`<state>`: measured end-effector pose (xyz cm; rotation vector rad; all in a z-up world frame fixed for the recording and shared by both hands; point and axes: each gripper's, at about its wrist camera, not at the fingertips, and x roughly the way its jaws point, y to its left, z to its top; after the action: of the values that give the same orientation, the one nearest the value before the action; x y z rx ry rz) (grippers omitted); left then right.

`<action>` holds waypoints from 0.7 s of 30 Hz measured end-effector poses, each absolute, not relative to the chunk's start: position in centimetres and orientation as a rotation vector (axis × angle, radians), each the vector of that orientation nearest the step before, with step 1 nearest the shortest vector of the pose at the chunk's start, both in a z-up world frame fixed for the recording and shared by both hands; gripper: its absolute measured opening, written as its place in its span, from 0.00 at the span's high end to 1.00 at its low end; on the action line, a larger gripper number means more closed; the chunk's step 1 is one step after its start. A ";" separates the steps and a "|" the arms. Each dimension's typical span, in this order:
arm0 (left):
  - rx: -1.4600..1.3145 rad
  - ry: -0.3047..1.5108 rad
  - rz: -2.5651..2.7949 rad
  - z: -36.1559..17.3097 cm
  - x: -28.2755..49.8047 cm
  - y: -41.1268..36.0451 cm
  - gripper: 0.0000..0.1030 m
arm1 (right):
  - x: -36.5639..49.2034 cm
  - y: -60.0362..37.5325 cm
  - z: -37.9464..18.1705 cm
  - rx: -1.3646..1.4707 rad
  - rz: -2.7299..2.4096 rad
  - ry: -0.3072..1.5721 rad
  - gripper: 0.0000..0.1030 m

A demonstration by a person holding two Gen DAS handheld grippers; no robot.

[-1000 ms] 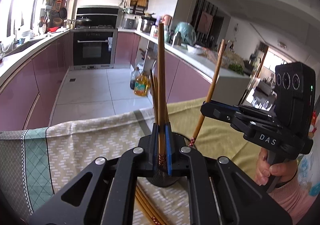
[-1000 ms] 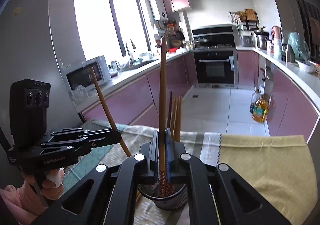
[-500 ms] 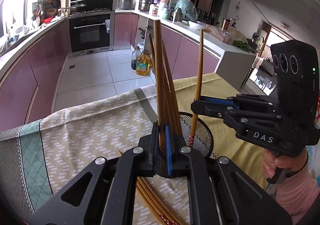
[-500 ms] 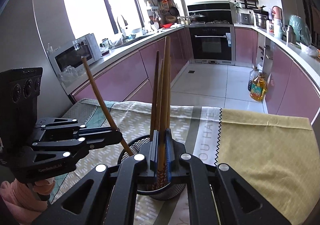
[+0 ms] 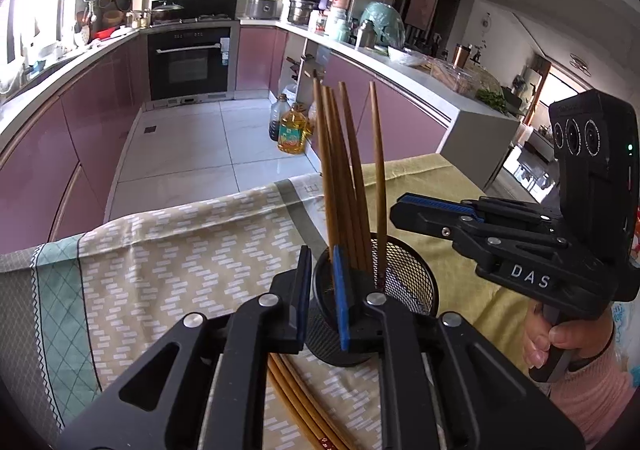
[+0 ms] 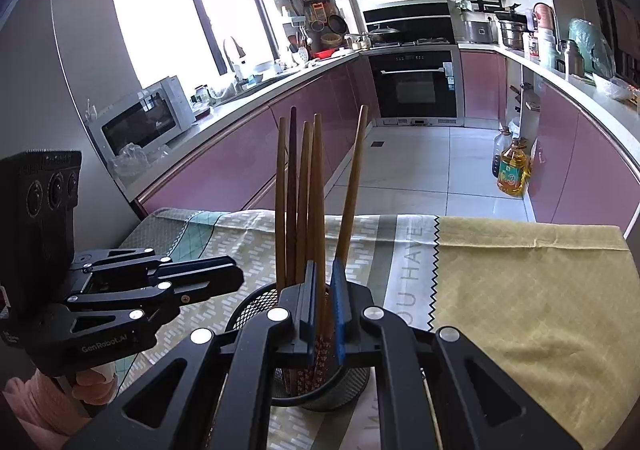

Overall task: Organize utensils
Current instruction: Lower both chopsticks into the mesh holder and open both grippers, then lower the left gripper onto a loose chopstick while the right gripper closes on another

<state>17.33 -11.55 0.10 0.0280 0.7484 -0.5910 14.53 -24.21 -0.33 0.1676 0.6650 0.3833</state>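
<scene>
A black mesh holder [image 5: 412, 282] [image 6: 248, 310] stands on the table with several brown chopsticks [image 5: 344, 170] [image 6: 304, 190] upright in it. My left gripper [image 5: 320, 250] [image 6: 236, 276] hovers at the holder's near rim. Its jaws are opening and no chopstick is pressed between them. My right gripper [image 6: 324, 264] [image 5: 394, 208] comes in from the right, its jaws nearly together with only a narrow slit. The rightmost chopstick [image 5: 378, 170] [image 6: 352, 178] stands free just off its tips. More chopsticks [image 5: 296, 402] lie flat on the cloth under my left gripper.
A patterned beige and green tablecloth [image 5: 180, 270] covers the left of the table, and a yellow cloth [image 6: 520, 290] covers the right. The table's far edge drops to the tiled kitchen floor, where oil bottles [image 6: 512, 170] stand. A hand in a pink sleeve [image 5: 560, 346] holds each gripper.
Both grippers sank toward the holder. The two chopsticks they carried now stand in the holder with the others. My left jaws have parted.
</scene>
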 end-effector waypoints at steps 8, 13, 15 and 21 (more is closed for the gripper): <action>0.004 0.628 -0.531 1.6 14.1 -8.8 0.55 | 11.4 -23.6 1.0 0.148 0.433 0.594 0.73; 0.002 0.590 -0.481 1.3 11.7 -6.1 0.39 | 8.1 -22.3 1.2 0.109 0.512 0.560 0.61; 0.003 0.598 -0.465 0.8 11.1 -5.2 0.37 | 7.1 -21.7 0.7 0.095 0.543 0.572 0.58; 0.022 0.686 -0.423 -2.7 9.7 -3.5 0.36 | 6.3 -19.4 -2.6 0.082 0.587 0.678 0.58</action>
<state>9.75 -3.55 -2.73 0.0215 0.6862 -0.4231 6.31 -19.35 -2.58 0.0815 0.6779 0.5875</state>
